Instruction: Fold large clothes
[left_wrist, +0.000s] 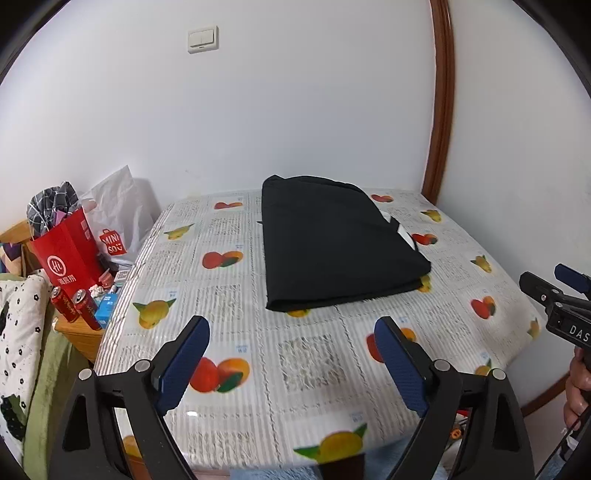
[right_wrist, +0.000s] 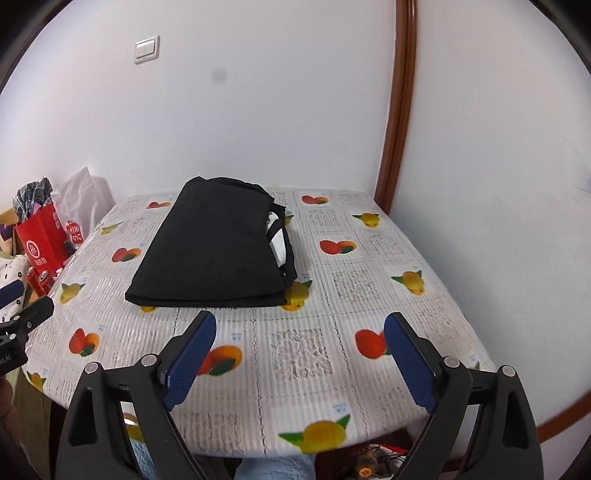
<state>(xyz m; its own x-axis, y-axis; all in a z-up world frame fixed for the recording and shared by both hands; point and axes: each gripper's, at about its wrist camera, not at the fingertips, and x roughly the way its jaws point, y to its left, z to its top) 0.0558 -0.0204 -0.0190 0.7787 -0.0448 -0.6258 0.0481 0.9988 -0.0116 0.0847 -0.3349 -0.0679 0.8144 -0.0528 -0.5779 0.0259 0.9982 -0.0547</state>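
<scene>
Folded black cloth garment (left_wrist: 340, 240) lying flat on fruit-patterned plastic tablecloth (left_wrist: 303, 354), white part peeking from its right side, hard to identify. Left gripper (left_wrist: 291, 354) spread wide, nothing between blue pads, well short of garment. Right gripper (right_wrist: 301, 354) likewise spread, empty. Red paper bag (left_wrist: 68, 251) beside table, contents partly hidden.

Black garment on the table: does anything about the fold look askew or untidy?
Mostly neat: the black garment lies folded flat on the fruit-print tablecloth. One oddity: along its right edge, a white inner part and dark loops peek out instead of being tucked in. Both hand-held grippers are open and clear of it.
</scene>
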